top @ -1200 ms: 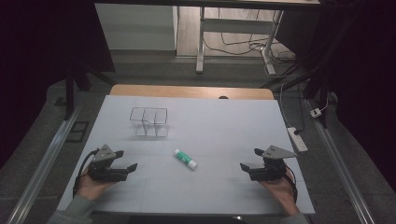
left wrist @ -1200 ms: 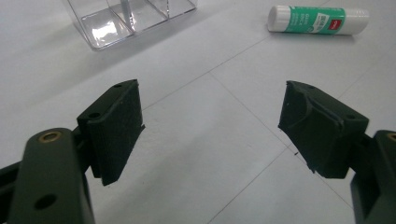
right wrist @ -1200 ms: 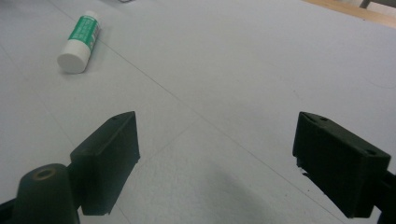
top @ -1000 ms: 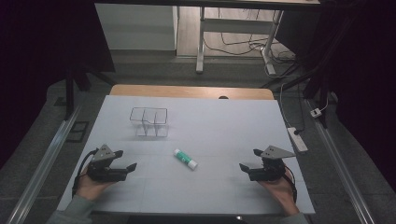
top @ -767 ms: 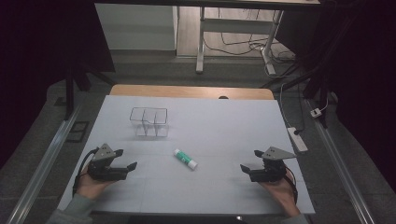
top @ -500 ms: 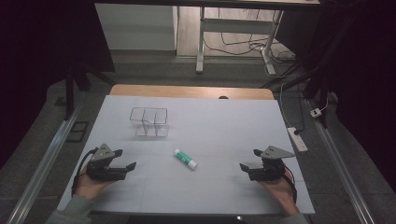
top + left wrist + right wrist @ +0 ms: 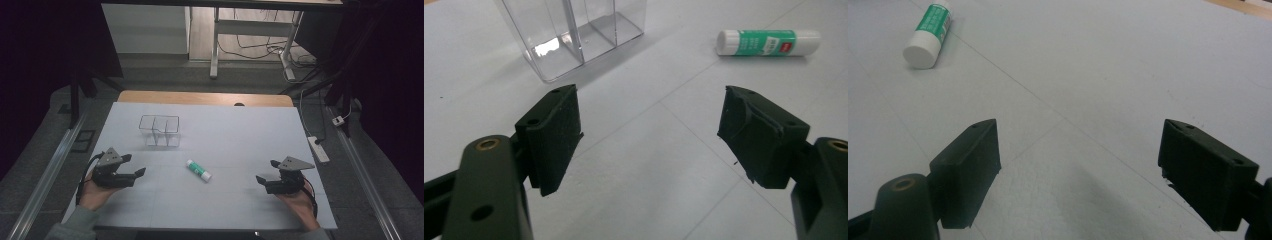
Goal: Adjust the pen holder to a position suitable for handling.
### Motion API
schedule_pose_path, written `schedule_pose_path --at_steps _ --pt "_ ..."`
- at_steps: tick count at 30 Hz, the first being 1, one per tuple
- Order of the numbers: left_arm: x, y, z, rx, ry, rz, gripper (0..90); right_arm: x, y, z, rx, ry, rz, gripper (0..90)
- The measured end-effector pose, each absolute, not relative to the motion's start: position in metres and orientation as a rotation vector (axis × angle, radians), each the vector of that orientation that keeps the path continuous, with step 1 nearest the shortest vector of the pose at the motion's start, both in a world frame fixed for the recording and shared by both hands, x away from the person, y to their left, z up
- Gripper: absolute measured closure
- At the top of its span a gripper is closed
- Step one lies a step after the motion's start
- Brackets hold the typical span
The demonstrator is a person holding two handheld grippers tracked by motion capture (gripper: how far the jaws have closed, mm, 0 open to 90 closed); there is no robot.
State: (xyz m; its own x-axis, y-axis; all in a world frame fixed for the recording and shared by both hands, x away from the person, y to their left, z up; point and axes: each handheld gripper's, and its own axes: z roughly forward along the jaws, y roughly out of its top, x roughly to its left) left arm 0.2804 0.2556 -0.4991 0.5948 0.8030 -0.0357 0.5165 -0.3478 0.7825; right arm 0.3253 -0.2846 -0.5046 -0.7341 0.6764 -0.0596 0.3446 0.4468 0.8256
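White sheeting covers the table (image 7: pixel 235 135), and on it, roughly midway between the two hands, lies a small white glue stick with a green label (image 7: pixel 198 170), flat on its side and turned at a slant. Touching nothing, it sits well apart from both tools. Behind it and a little to the left stands a clear plastic box divided into compartments (image 7: pixel 159 131), upright and near the glue stick without touching it. Held low over the near left part of the table, the left gripper (image 7: pixel 135 166) has its jaws spread wide with nothing between them; in the left gripper view the glue stick (image 7: pixel 768 42) lies beyond the jaws at the upper right and the clear box (image 7: pixel 574 35) at the upper left. At the near right of the table the right gripper (image 7: pixel 266 171) is likewise spread apart and empty, with bare white surface showing between its jaws. From the right gripper view the glue stick (image 7: pixel 929 36) appears far off at the upper left, its white cap pointing toward the camera.
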Motion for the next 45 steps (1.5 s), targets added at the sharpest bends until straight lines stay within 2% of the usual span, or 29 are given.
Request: schedule_pose_path --at_steps 15,25,38,45 --pt "0.307 0.264 -0.488 2.020 1.074 0.477 28.2 0.326 -0.283 -0.506 0.855 2.323 1.203 17.5" --pt "0.333 0.277 -0.495 2.015 1.146 0.491 30.2 0.326 -0.282 -0.507 0.857 2.336 1.205 17.4" --pt "0.365 0.293 -0.495 2.003 1.251 0.533 37.2 0.327 -0.281 -0.509 0.859 2.353 1.151 17.7" --pt "0.376 0.298 -0.498 2.002 1.278 0.555 54.4 0.327 -0.281 -0.509 0.855 2.357 1.152 17.7"
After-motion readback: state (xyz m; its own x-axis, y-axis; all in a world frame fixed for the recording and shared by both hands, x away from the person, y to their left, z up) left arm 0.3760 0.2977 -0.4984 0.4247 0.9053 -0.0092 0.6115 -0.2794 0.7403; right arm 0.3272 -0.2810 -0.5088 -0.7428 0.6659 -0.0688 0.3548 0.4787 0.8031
